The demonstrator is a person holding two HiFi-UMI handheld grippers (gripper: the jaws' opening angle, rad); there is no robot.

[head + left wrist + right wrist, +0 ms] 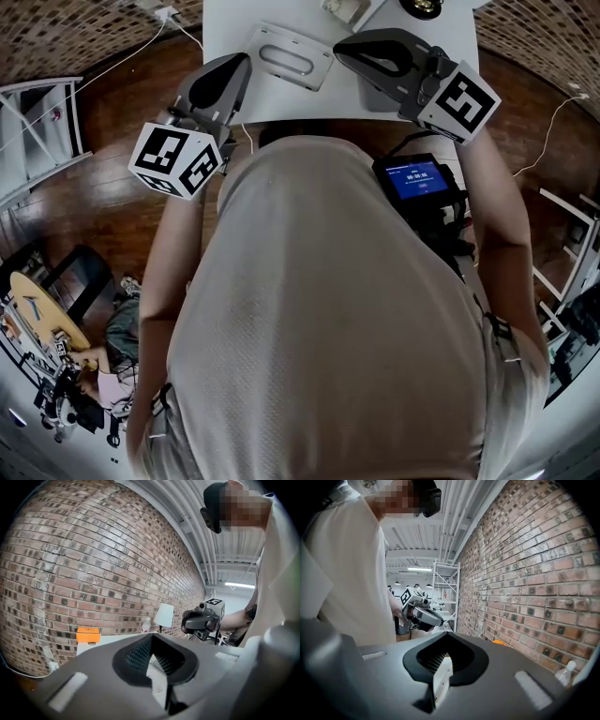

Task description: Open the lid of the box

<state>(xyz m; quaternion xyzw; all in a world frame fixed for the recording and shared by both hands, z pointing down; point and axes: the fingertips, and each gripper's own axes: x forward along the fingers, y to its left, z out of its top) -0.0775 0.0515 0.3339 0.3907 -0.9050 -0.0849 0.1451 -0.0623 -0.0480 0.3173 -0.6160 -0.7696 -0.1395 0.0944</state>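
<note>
Broadly, a brick wall (93, 564) fills most of both gripper views, running back toward a white shelving rack (446, 592). Next in bulk is the person, whose pale shirt (328, 309) takes up the middle of the head view above a wooden floor (103, 187).

A white worktop (225, 28) lies at the top of that view, in front of the person. The left gripper (242, 64) and the right gripper (342, 45) are held up over its near edge, tips angled toward each other, so each one shows in the other's view. Each carries its marker cube at the rear. On both, the jaws are pressed together, the ribbed pads meeting with nothing pinched between them.

The box (291, 58) lies flat on the worktop between the two gripper tips, a pale grey slab. Its lid, with an oval recess in it, faces up and looks closed. The left tip is just beside its left end (contact cannot be told from above).

Smaller things: a device with a blue screen (417, 178) hangs at the person's waist, under the right forearm. An orange box (88, 634), a white lampshade (164, 616) and a clear bottle (146, 625) stand against the wall
</note>
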